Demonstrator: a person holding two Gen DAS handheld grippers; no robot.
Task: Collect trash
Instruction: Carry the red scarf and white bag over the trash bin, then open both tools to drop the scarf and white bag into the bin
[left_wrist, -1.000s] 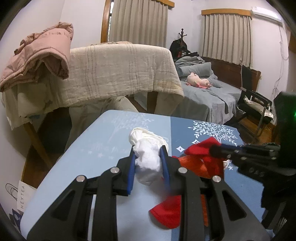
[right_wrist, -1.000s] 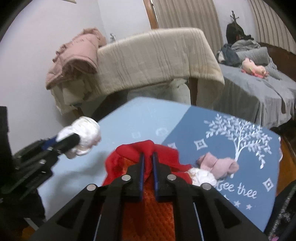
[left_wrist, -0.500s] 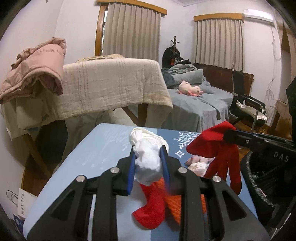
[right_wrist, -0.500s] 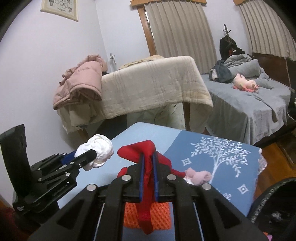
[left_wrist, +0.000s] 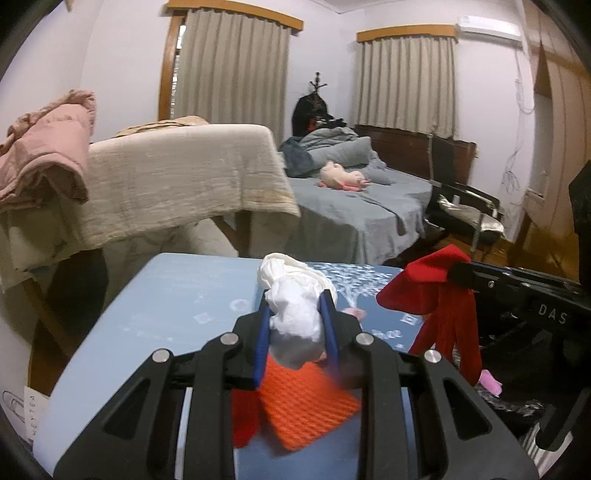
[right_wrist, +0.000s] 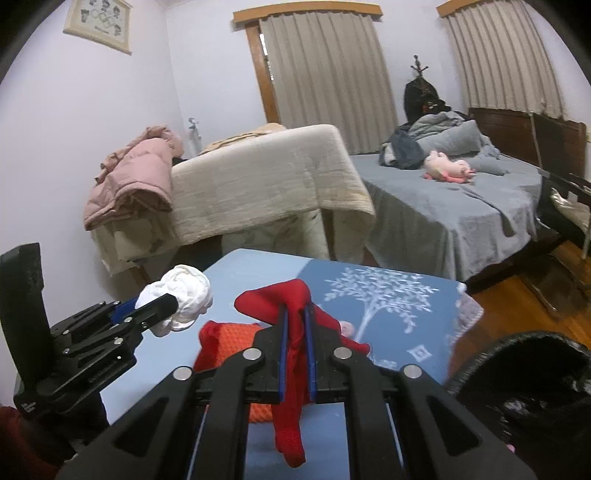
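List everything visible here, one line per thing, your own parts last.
white crumpled wad: one, white, clamped in the left gripper above the table
red fabric piece: one, red, hanging from the right gripper
orange knitted piece: one, orange, on the table
table: one, blue with a white tree print
trash bin: one, black liner, right of the table
beige blanket: one, draped behind the table
pink jacket: one, beside the blanket
bed: one, grey
plush toy: one, pink, on the bed
left gripper: shut
right gripper: shut
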